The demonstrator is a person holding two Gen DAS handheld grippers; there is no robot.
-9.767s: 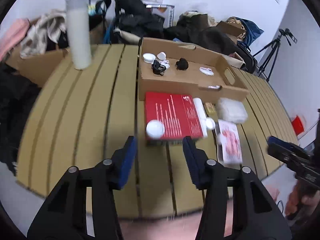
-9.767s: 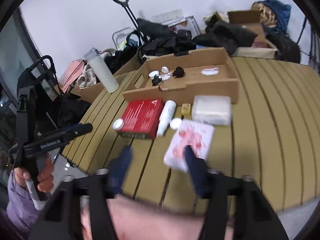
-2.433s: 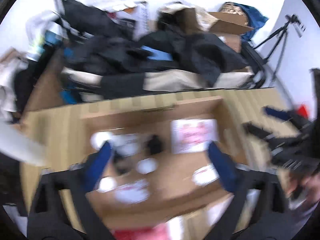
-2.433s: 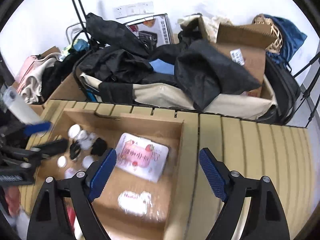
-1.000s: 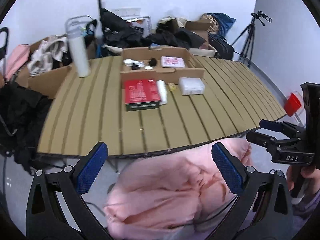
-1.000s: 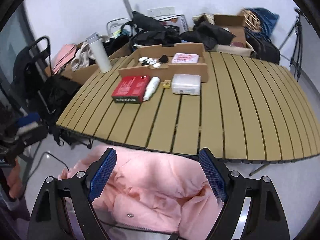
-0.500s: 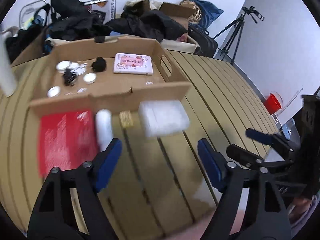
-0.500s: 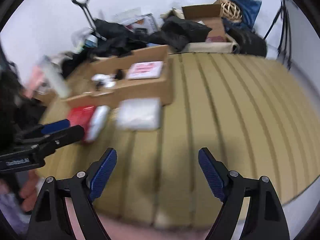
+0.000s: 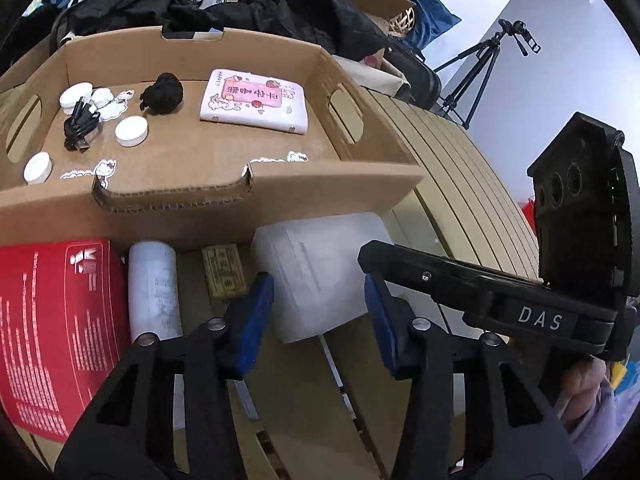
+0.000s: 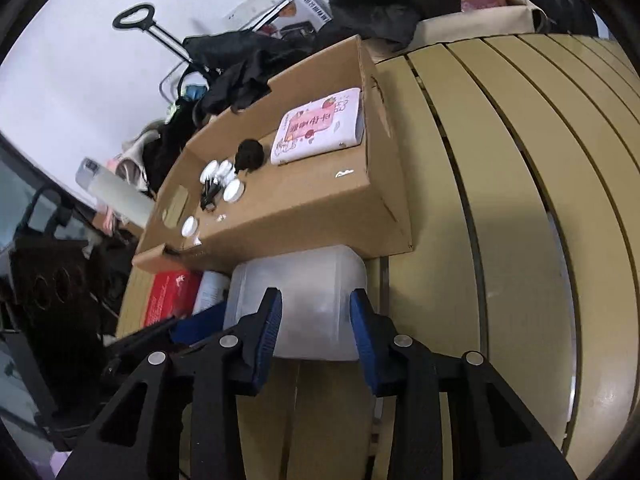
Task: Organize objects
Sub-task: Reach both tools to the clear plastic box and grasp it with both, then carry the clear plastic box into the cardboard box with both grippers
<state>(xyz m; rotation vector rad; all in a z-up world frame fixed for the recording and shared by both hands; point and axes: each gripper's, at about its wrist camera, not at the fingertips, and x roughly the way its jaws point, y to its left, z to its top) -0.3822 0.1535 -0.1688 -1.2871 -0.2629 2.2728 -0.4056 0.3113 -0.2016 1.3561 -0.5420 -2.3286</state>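
Reading "DAS" on right gripper (image 9: 376, 276) beside translucent box (image 9: 320, 276).

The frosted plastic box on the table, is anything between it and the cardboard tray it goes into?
Only the tray's own front wall: the frosted plastic box lies against its foot and must be lifted over it. Inside the cardboard tray, bare floor shows near the pink packet. Both claws, left and right, are closing around the box.

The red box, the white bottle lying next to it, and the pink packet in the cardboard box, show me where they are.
red box (image 9: 56, 320), left wrist view, top face.
white bottle (image 9: 153, 288), left wrist view, side.
pink packet (image 9: 254, 100), left wrist view, printed front.
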